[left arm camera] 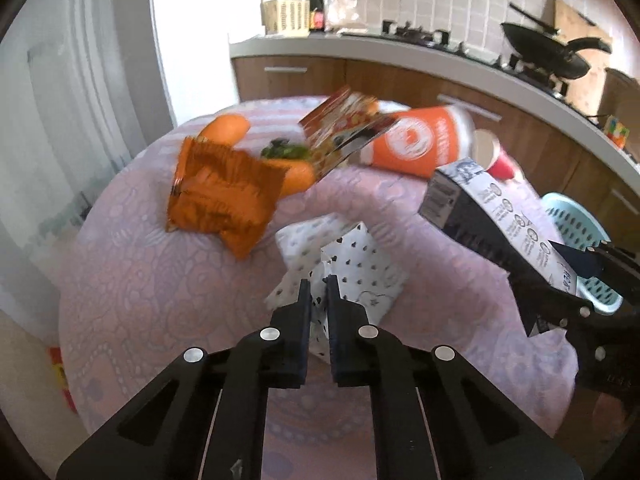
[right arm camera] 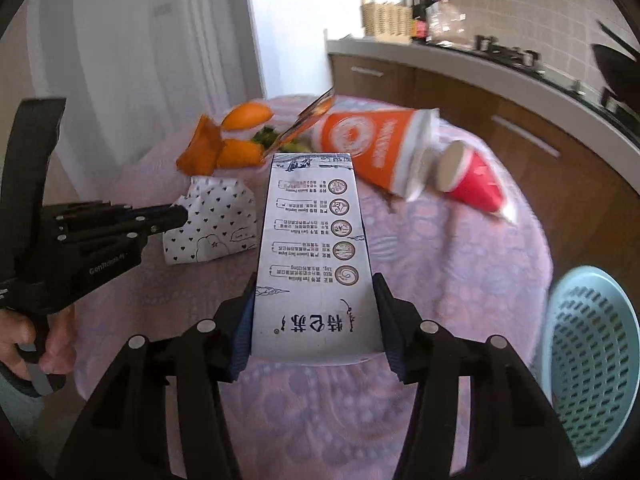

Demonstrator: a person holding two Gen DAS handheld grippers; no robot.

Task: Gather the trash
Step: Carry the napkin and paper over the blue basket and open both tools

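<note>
My left gripper [left arm camera: 318,280] is shut on a white paper wrapper with black hearts [left arm camera: 352,256], held at the round table; it also shows in the right wrist view [right arm camera: 212,220]. My right gripper [right arm camera: 314,280] is shut on a white and black milk carton [right arm camera: 316,248], held above the table; the carton also shows in the left wrist view [left arm camera: 492,208]. On the table lie an orange snack bag [left arm camera: 224,196], a large orange paper cup [right arm camera: 372,144], a red paper cup [right arm camera: 472,184] and a colourful printed packet [left arm camera: 344,128].
The table has a pink patterned cloth [left arm camera: 160,280]. A light blue perforated basket [right arm camera: 592,360] stands at its right. Orange carrot-like pieces [left arm camera: 230,128] with greens [left arm camera: 284,150] lie at the far side. A kitchen counter [left arm camera: 400,46] with a stove and pan runs behind.
</note>
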